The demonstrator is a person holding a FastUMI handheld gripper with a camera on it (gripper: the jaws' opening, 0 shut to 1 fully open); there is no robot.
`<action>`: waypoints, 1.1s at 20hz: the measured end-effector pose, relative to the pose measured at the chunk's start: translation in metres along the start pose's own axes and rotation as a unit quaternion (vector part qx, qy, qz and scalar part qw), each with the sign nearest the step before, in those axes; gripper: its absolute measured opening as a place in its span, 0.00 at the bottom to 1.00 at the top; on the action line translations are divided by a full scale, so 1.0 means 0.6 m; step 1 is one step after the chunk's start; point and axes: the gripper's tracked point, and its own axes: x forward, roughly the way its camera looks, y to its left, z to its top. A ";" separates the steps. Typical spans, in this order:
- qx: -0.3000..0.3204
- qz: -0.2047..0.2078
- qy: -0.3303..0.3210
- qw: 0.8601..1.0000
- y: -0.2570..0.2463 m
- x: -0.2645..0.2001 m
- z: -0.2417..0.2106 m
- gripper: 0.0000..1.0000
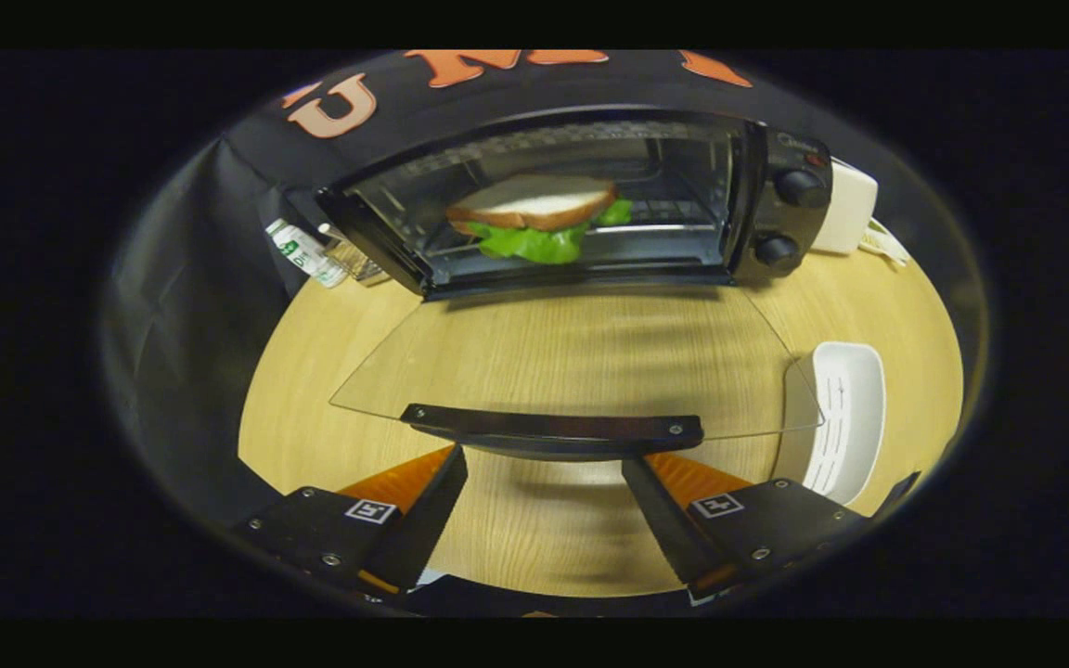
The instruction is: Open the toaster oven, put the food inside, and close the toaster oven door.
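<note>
A black toaster oven [590, 199] stands at the back of the wooden table [312, 371]. Its glass door [581, 357] lies folded down flat towards me, and the door's dark handle [553, 430] sits just ahead of my fingertips. Inside on the rack rests a sandwich [534, 215] of white bread with green lettuce hanging out. My gripper [544, 468] is open, the fingers spread wide just below the handle and touching nothing. Two knobs [799, 188] sit on the oven's right panel.
A white ribbed tray [841, 417] lies on the table right of the door. A white box [845, 209] with a cord stands behind the oven's right side. A small packet with green print [304, 250] lies left of the oven, by the black cloth wall.
</note>
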 end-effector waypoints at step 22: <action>-0.037 -0.009 -0.245 0.969 -0.004 -0.163 0.329 0.99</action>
